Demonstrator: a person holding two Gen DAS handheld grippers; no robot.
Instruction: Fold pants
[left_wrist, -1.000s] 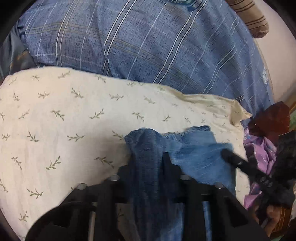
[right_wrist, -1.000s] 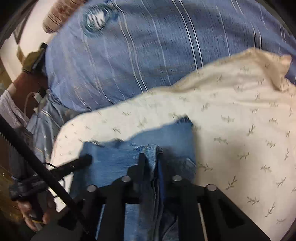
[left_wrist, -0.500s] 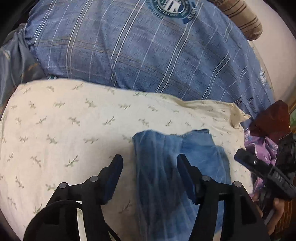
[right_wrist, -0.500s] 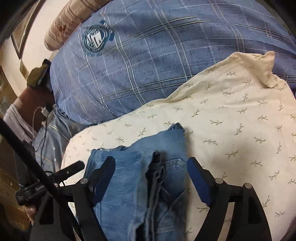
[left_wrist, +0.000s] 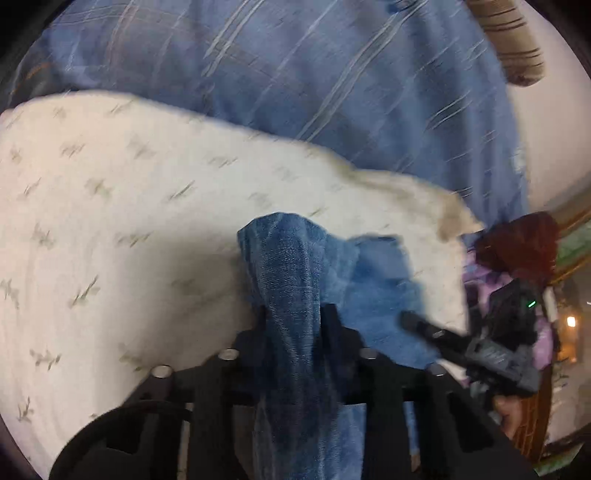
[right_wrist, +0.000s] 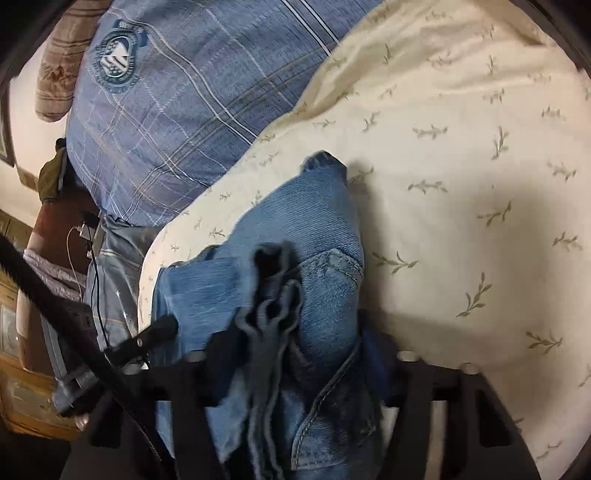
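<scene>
The blue denim pants lie bunched on a cream sheet with a leaf print. My left gripper is shut on a fold of the pants and holds it up off the sheet. In the right wrist view the pants show a back pocket and several stacked layers. My right gripper is shut on that thick bundle of layers. The right gripper also shows in the left wrist view, at the pants' right edge. The left gripper shows in the right wrist view, at the pants' left edge.
A blue plaid blanket with a round emblem covers the bed beyond the sheet. A brown striped pillow lies at the far corner. Purple cloth and a dark red object sit off the bed's right side. Cables hang at the left.
Half a second ago both grippers were open around the pants. Now both have shut on the denim and lifted folds of it. The left view is blurred by motion.
</scene>
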